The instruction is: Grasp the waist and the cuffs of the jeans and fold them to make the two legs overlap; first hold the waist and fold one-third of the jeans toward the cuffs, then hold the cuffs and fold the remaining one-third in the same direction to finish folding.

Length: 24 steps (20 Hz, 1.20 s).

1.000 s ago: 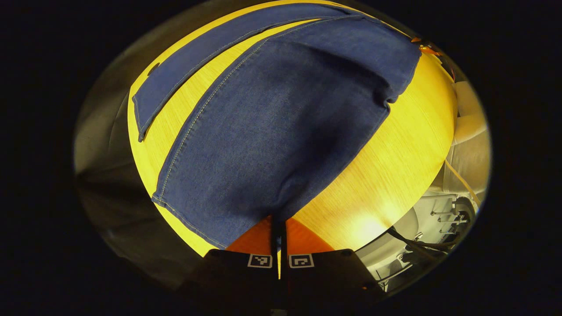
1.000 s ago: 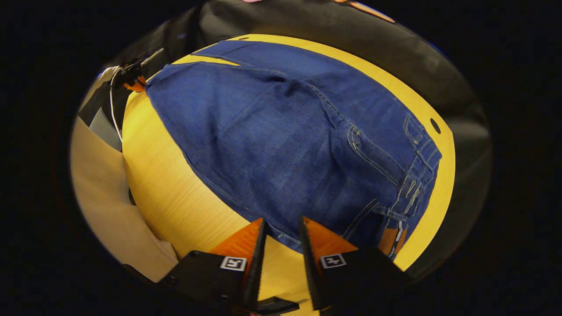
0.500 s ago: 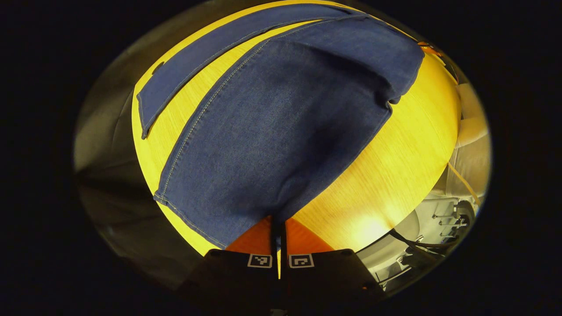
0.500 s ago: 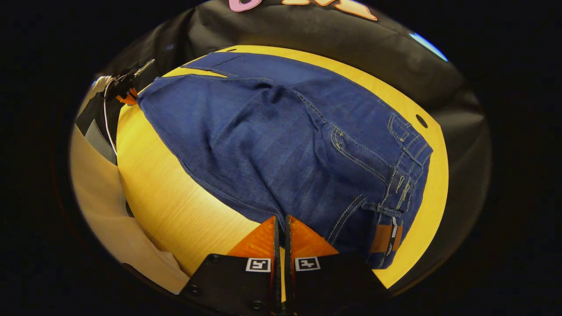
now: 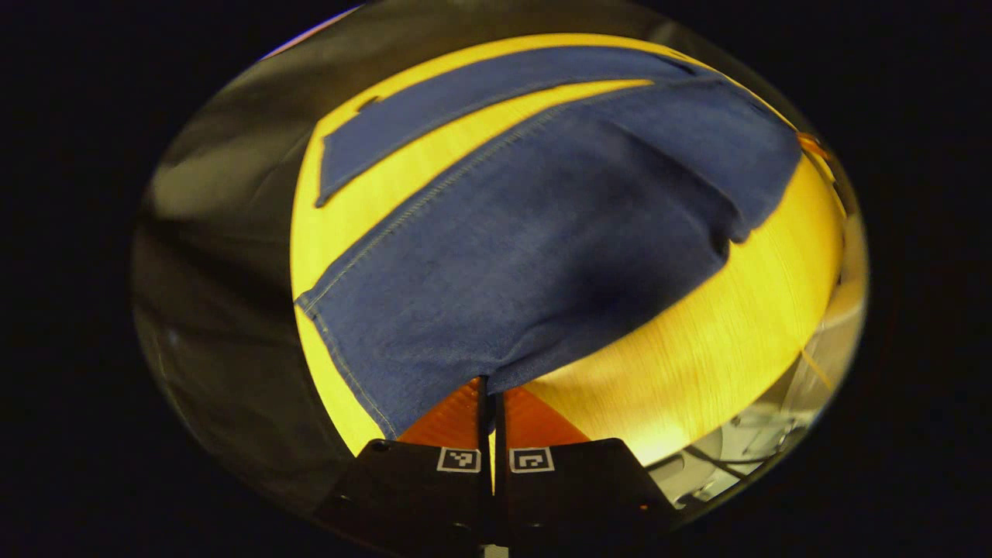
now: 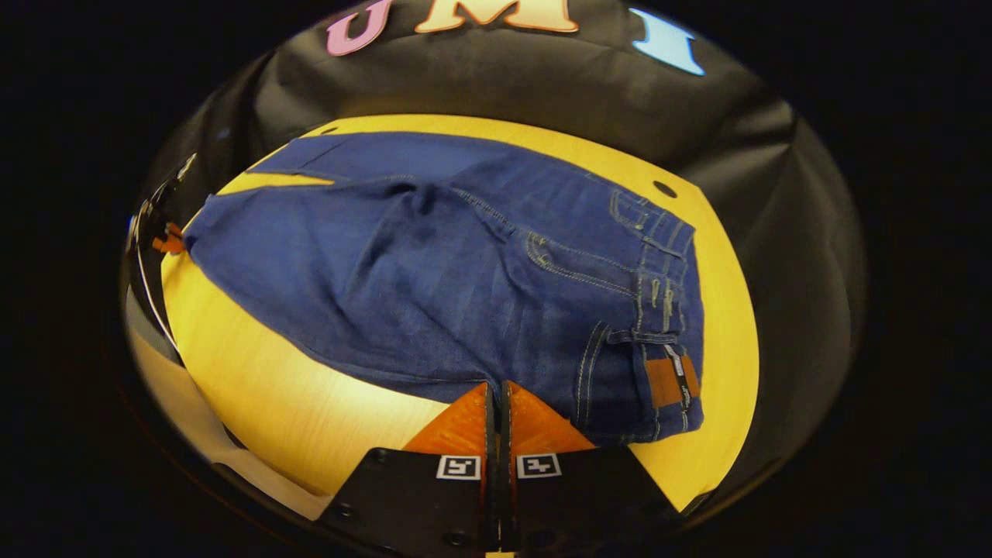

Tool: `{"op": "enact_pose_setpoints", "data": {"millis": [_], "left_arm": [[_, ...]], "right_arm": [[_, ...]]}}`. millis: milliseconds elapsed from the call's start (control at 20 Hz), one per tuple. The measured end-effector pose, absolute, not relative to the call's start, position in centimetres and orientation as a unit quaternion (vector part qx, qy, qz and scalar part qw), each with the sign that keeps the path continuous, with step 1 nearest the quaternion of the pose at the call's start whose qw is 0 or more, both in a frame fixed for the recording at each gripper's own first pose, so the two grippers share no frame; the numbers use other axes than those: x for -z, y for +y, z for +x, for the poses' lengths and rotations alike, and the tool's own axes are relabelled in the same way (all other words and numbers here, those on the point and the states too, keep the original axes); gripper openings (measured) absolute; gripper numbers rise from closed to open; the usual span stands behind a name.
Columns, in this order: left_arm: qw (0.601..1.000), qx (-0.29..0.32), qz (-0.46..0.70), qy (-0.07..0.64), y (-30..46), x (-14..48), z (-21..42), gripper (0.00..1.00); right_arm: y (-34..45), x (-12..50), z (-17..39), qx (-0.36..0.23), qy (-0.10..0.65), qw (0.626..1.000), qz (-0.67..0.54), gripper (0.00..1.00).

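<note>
A: Two pairs of fingers, each closed. What did they hold?

B: In the left gripper view, the left gripper point(image 5: 490, 395) had its fingers pinched together on the near edge of the jeans point(image 5: 542, 232), close to the cuff point(image 5: 341, 353) of the nearer leg. In the right gripper view, the right gripper point(image 6: 497, 399) was clamped the same way on the near edge of the jeans point(image 6: 434, 279), just beside the waist point(image 6: 666, 310).

A: Where did the jeans lie?

B: Spread across the yellow table point(image 6: 310, 403), denim raised slightly at both pinched edges. From the waist, a brown patch point(image 6: 666, 381) sat at its near end, and the legs ran away from it. The farther leg point(image 5: 465, 108) lay flat beyond the nearer one, a strip of table point(image 5: 418, 167) between them.

A: And past the table?

B: Black cloth point(image 6: 504, 85) rose behind its far edge.
</note>
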<state>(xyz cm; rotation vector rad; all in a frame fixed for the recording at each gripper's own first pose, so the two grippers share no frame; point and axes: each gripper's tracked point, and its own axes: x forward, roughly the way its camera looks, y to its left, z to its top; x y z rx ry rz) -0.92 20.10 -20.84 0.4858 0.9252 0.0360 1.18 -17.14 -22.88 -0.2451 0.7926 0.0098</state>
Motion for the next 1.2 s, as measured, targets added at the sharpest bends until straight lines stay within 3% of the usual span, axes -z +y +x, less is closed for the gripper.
{"op": "enact_pose_setpoints", "data": {"millis": [300, 750, 950, 1200], "left_arm": [[0.934, -0.115, 0.118, 0.317, 19.5, 16.1, 1.3, 0.00], [0.957, -0.150, 0.089, 0.230, 19.1, 8.0, 3.5, 0.00], [0.963, -0.155, 0.081, 0.204, 18.3, 4.8, 3.6, 0.00], [0.962, -0.179, 0.094, 0.186, 18.7, 5.7, 3.4, 0.00]], "right_arm": [[-17.0, 17.6, 3.2, 0.042, 0.326, 0.940, -0.092, 0.03], [-16.0, 9.8, 13.3, 0.080, 0.226, 0.964, -0.112, 0.02], [-17.0, 8.0, 18.6, 0.130, 0.190, 0.971, -0.063, 0.02], [-18.5, 7.9, 26.6, 0.187, 0.134, 0.973, -0.022, 0.03]]}}
